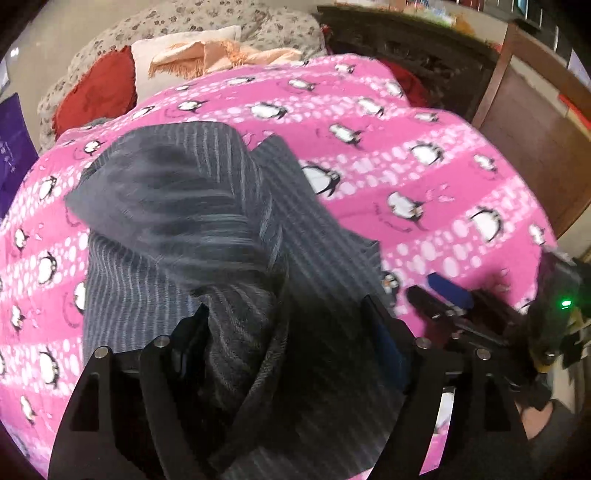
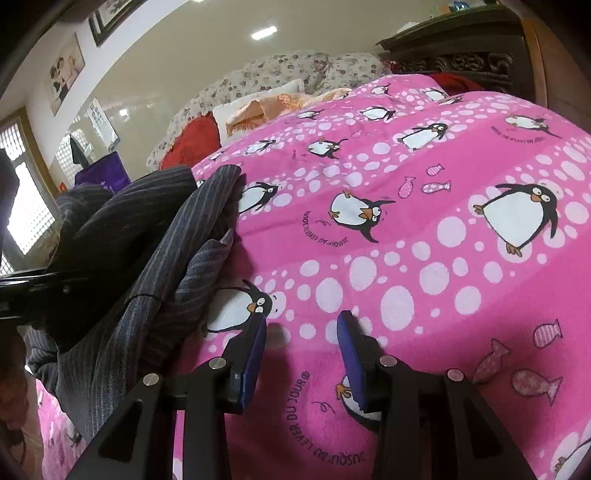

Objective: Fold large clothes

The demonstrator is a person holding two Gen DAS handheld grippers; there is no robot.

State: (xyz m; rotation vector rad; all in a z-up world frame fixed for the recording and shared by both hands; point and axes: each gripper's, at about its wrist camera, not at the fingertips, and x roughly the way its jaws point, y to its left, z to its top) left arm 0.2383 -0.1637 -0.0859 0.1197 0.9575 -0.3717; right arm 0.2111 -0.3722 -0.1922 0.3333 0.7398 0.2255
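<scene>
The left claw (image 1: 284, 325) stands spread wide over the bed, and a bunched fold of the grey pinstriped garment (image 1: 207, 206) rises up between its two fingers; the pads do not look pressed on the cloth, so I would call it released (the picture is smeared there, mind). The garment lies in a rumpled heap straight ahead of that claw, its far end humped up, all of it resting on the pink penguin blanket (image 1: 424, 155).

Off to the right of the left claw, low on the blanket, sits the right claw (image 2: 301, 332). Its blue-padded fingers (image 2: 255, 350) stand partly apart with only pink blanket showing between them, so it grips nothing. To its left the garment hangs in dark folds, just beside the left finger, though I cannot tell whether it touches.

Beyond the garment, at the head of the bed, lie a red cushion (image 1: 96, 96), a cream pillow (image 1: 162, 55) with a peach fringed cloth (image 1: 221, 55) draped on it, and behind those a floral duvet (image 1: 229, 18). Further right stands a dark carved cabinet (image 2: 461, 48).
</scene>
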